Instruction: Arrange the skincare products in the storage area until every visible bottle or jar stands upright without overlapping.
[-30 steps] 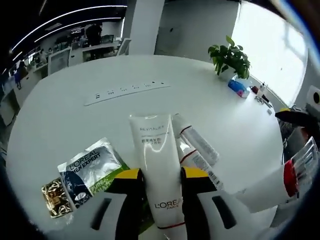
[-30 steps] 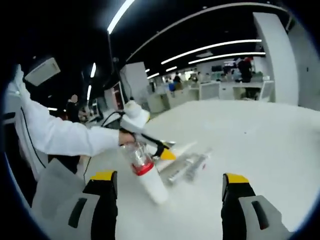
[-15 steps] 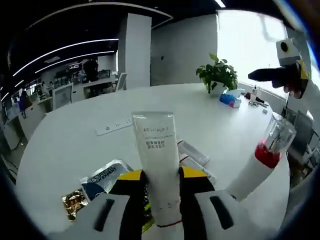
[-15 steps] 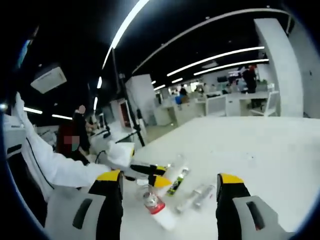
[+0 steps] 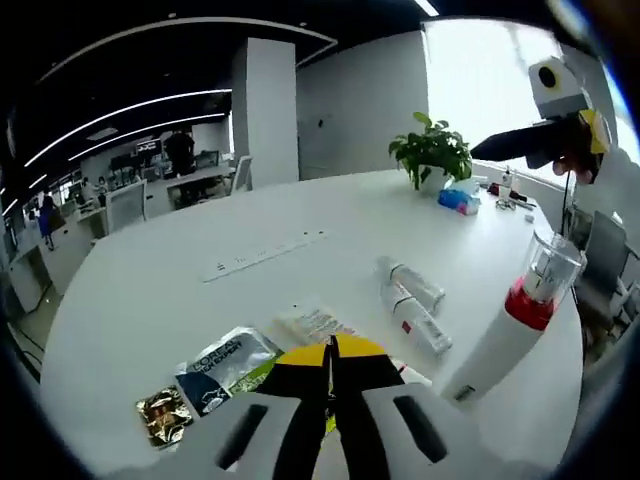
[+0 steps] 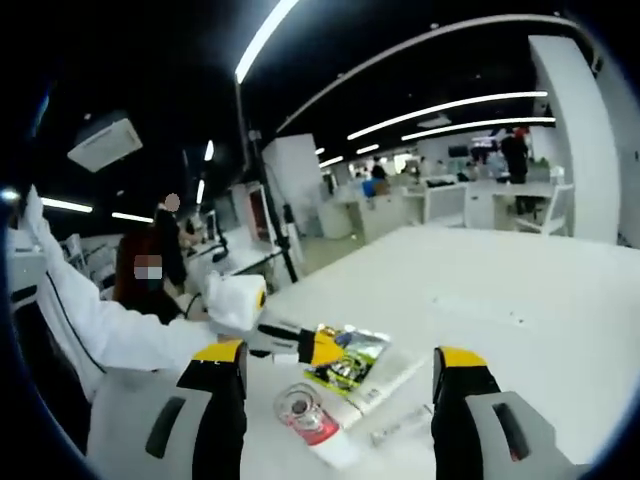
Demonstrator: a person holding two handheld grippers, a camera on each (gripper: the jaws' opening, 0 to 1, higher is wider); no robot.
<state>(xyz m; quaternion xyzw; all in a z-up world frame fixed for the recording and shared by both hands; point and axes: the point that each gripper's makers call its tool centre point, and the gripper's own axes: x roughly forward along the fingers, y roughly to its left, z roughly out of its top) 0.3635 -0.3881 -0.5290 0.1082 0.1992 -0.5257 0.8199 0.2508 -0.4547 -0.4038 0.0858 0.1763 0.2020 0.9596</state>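
My left gripper [image 5: 331,352] is shut, with nothing showing between its jaws; in the right gripper view the left gripper [image 6: 320,347] hovers over a green sachet [image 6: 350,362]. A white tube [image 6: 385,382] lies flat beside it. The white bottle [image 5: 505,335] with a red band and clear cap stands upright at the right, and the same bottle [image 6: 300,410] shows from above. Two small tubes [image 5: 412,302] lie side by side on the table. My right gripper [image 6: 338,352] is open and raised above the products; the right gripper [image 5: 530,142] hangs at the upper right.
A silver and green sachet [image 5: 225,365] and a gold packet [image 5: 165,415] lie at the left. The round white table [image 5: 150,270] carries a power strip [image 5: 262,255], a potted plant [image 5: 432,150] and a blue pack [image 5: 458,198]. A white sleeve [image 6: 110,335] reaches in.
The left gripper has let go of the white tube and closed its jaws; the tube now lies on the table. The right gripper stays open and high.
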